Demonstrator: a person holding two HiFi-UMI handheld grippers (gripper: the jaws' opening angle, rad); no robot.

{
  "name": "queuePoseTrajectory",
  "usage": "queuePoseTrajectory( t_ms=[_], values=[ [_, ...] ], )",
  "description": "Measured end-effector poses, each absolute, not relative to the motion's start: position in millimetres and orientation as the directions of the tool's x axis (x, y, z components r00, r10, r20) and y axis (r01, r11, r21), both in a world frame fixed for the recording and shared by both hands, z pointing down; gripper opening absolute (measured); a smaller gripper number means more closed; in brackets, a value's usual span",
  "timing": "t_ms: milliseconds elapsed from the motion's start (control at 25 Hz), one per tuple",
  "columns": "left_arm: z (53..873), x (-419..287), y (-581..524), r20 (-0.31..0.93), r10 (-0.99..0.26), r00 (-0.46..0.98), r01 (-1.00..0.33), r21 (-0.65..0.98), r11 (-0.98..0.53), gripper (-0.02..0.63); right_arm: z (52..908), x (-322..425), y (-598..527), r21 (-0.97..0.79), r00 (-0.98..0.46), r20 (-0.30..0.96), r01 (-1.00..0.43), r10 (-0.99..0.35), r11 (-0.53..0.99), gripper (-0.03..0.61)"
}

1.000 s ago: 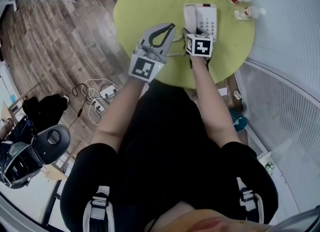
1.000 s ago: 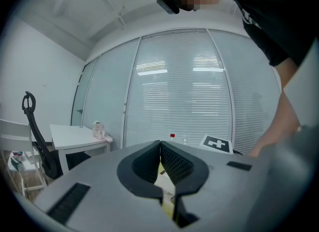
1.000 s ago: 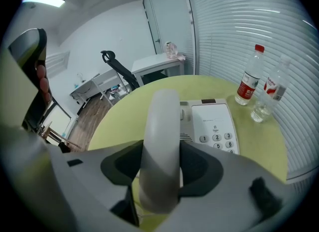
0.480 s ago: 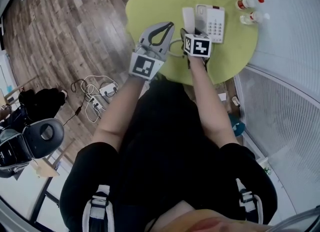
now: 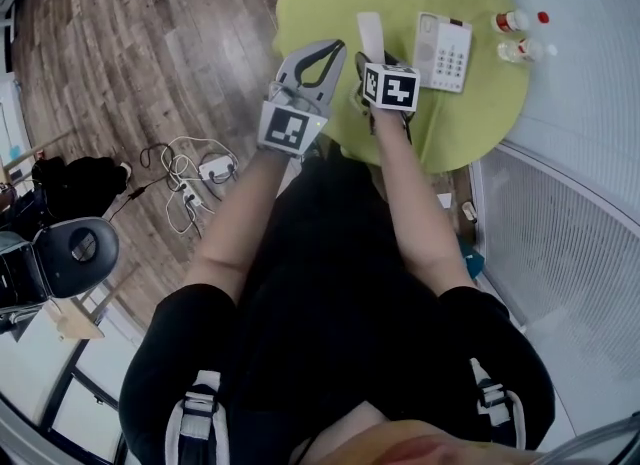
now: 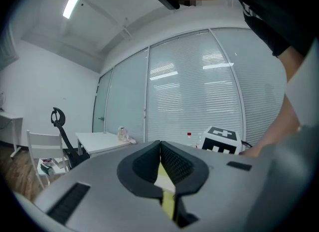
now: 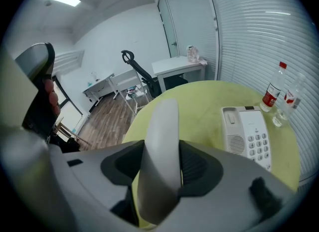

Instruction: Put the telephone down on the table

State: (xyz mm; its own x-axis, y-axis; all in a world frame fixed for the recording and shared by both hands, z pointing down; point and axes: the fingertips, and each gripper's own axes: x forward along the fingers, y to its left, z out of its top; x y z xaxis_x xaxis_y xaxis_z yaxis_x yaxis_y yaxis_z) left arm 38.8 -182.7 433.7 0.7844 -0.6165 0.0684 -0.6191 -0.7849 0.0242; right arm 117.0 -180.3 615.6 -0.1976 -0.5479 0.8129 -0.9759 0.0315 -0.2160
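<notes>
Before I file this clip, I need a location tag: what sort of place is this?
Probably an office or meeting room: glass walls with blinds, a white desk and office chair, and a desk phone on a round green table.

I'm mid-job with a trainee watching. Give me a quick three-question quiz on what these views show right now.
1. Multiple choice: what does the right tool clamp? A) the white plastic telephone handset B) a mug C) nothing
2. True or false: the left tool has its jaws together with nothing between them.
3. Fill in: the white keypad telephone base sits on the round yellow-green table beside two clear plastic ____.

Key: 1 A. 2 True. 3 bottles.
</notes>
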Motion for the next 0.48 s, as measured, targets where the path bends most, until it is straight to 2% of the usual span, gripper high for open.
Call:
queuePoseTrajectory(
  t_ms=[480],
  values=[
    [462.9,-17.4,-200.6,0.099,-0.697,0.71,-0.702,0.026,-0.712,0.014,637.5,64.6,-204.4,-0.231,-0.242,0.808,-0.969,-0.537,0.089,0.219]
  ],
)
